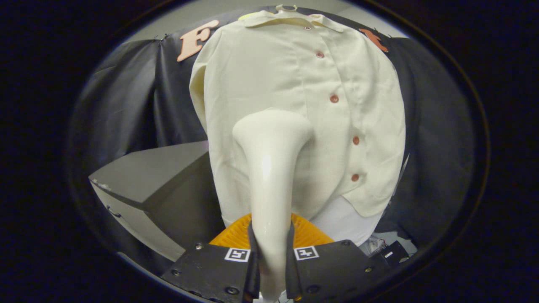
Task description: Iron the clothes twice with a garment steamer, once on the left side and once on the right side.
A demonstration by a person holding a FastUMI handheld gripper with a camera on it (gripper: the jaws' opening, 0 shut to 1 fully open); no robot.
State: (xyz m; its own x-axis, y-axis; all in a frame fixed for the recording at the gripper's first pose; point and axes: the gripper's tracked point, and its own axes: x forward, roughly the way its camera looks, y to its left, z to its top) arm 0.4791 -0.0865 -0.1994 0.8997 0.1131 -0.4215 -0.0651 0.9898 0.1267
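Note:
A cream button-up shirt hangs on a hanger against the black cloth wall, its red-brown buttons running down right of centre. My gripper is shut on the white handle of the garment steamer, both black fingers pressing its sides. The steamer's wide head rises ahead of the fingers and rests on or just before the shirt's lower left panel, left of the button line; contact cannot be told. An orange ribbed part shows behind the handle, just above the fingers.
A grey box-like table stands to the left, below the shirt's left sleeve. White fabric hangs under the shirt's hem. Small dark items lie low at the right. Black cloth surrounds the shirt on both sides.

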